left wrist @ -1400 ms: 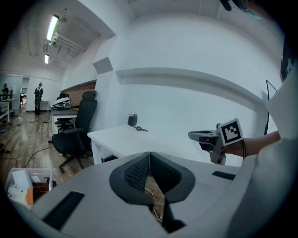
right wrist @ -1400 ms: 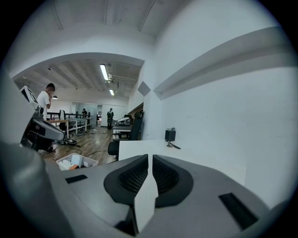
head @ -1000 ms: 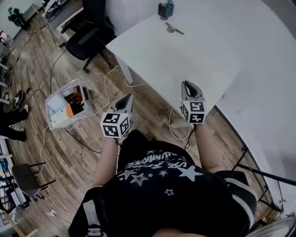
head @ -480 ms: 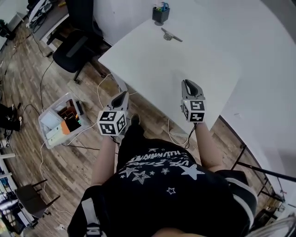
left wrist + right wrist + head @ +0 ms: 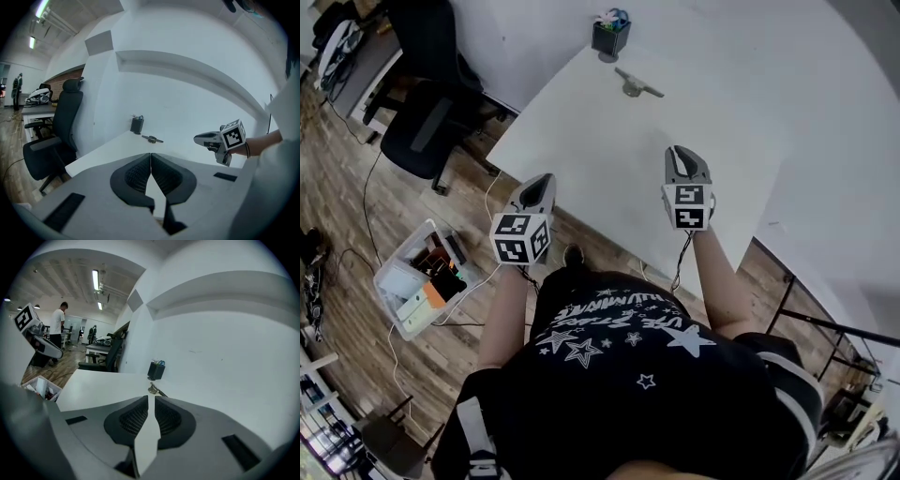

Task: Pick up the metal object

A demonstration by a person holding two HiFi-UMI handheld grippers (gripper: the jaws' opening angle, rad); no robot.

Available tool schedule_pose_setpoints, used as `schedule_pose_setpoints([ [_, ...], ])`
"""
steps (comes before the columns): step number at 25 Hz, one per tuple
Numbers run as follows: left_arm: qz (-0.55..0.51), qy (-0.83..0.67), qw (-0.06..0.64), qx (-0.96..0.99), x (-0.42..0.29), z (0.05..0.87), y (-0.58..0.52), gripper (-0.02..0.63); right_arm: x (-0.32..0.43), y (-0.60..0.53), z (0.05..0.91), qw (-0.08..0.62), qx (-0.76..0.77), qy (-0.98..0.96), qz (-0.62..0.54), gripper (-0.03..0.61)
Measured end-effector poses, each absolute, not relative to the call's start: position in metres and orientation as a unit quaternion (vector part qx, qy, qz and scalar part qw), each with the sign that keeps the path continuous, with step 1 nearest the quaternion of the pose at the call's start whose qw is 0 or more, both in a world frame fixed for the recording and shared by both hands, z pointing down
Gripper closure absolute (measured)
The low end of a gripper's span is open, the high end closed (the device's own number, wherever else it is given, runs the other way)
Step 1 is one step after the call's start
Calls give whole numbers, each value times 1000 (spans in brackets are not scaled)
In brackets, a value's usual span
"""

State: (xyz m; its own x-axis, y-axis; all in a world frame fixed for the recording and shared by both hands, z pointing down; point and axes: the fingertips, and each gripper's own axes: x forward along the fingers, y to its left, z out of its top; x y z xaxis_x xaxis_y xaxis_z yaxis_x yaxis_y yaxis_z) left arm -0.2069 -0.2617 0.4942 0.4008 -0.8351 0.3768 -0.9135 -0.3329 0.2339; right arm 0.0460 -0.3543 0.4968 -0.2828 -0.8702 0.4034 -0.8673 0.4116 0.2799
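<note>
The metal object (image 5: 637,84), a small grey tool with a thin handle, lies at the far side of the white table (image 5: 609,159), near a dark pen holder (image 5: 608,37). My left gripper (image 5: 540,182) hovers at the table's near left edge, shut and empty. Over the near part of the table, my right gripper (image 5: 682,154) is also shut with nothing in it. Both are far short of the object. In the left gripper view the object (image 5: 152,138) lies beyond the closed jaws (image 5: 151,154). The right gripper view shows it (image 5: 154,390) just past the jaw tips (image 5: 151,399).
A black office chair (image 5: 422,122) stands left of the table. A clear plastic box (image 5: 417,281) of odds and ends and loose cables lie on the wooden floor. A white wall runs behind the table. A person (image 5: 58,322) stands far off in the room.
The person has stepped toward the table. Both grippers have moved forward, from over the floor to the table's near edge. The metal object and pen holder now lie closer.
</note>
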Motion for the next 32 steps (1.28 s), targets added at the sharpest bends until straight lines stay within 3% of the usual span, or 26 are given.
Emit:
schedule_pose_setpoints([
  [8, 92, -510, 203, 831, -229, 495, -334, 594, 19, -420, 503, 315, 542, -779, -31, 509],
  [11, 93, -500, 204, 837, -235, 496, -358, 594, 13, -445, 504, 336, 544, -768, -44, 434],
  [14, 94, -492, 205, 841, -235, 498, -382, 594, 15, -475, 504, 360, 550, -749, -79, 403],
  [23, 103, -481, 214, 844, -236, 513, -442, 594, -2, -542, 535, 431, 514, -728, -140, 377],
  [32, 113, -470, 227, 845, -229, 531, -481, 594, -14, -590, 572, 459, 505, -715, -151, 379],
])
